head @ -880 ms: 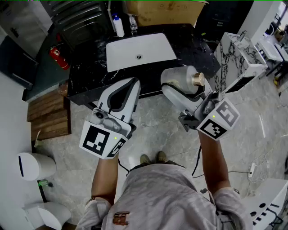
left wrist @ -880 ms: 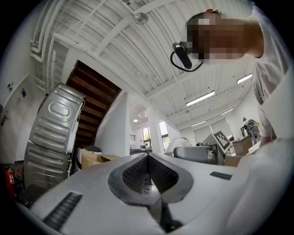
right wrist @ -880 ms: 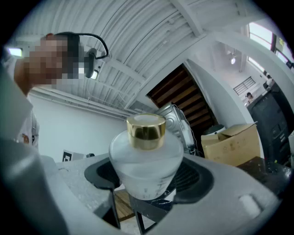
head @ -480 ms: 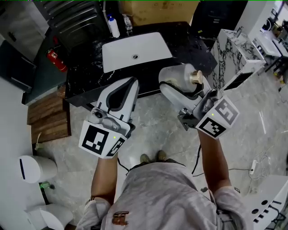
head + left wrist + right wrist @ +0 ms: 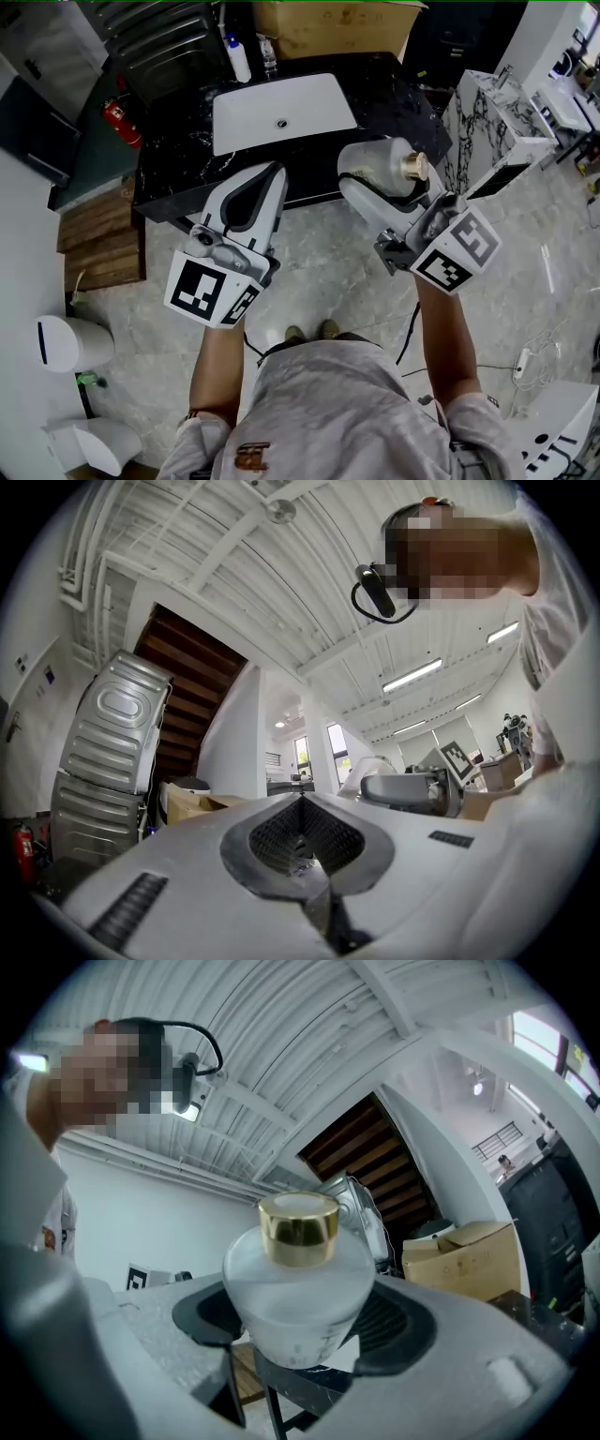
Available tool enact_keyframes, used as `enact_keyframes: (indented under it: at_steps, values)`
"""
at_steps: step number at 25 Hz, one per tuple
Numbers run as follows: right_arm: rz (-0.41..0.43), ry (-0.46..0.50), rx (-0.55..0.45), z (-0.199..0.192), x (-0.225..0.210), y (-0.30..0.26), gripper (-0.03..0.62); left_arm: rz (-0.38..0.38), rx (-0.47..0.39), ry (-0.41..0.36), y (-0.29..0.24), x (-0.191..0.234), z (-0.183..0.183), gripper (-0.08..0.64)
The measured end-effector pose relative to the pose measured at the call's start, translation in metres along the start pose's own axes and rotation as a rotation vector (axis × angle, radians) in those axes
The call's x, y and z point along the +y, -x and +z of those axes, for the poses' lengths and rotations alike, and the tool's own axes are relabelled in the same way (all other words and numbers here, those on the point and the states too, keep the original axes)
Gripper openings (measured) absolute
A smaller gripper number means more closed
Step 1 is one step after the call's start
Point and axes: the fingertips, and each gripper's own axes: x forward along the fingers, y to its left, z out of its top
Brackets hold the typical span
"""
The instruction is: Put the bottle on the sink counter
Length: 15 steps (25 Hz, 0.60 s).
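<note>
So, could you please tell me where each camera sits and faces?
Head view: on the person's head, facing steeply down at the sink counter; shows left gripper, right gripper, shirt.
Left gripper view: on that gripper, looking up along shut, empty jaws at the ceiling; shirt at right.
Right gripper view: likewise upward, jaws clamping the bottle; shirt at left.
Shared: both gripper views show the ceiling.

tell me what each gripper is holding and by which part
The right gripper holds the frosted bottle by its wide body, below the gold cap. The left gripper is shut and empty.
</note>
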Motion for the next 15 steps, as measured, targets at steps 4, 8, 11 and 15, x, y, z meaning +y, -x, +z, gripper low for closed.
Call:
enact_keyframes:
  at_steps: [4,8,11,15]
  values:
    - [0.019,0.013,0.014,0.001,-0.016,0.004,0.331,0.032,0.009,-0.013,-0.014,-0.001,-0.003,0.000]
    - [0.032,0.021,0.026,0.001,-0.031,0.002,0.331,0.059,0.021,-0.027,-0.025,0.004,-0.007,0.000]
    - [0.035,0.023,0.034,-0.001,-0.038,-0.001,0.331,0.069,0.034,-0.030,-0.031,0.010,-0.011,0.000]
    - [0.027,0.028,0.036,-0.004,-0.051,-0.014,0.331,0.070,0.041,-0.037,-0.040,0.026,-0.018,0.002]
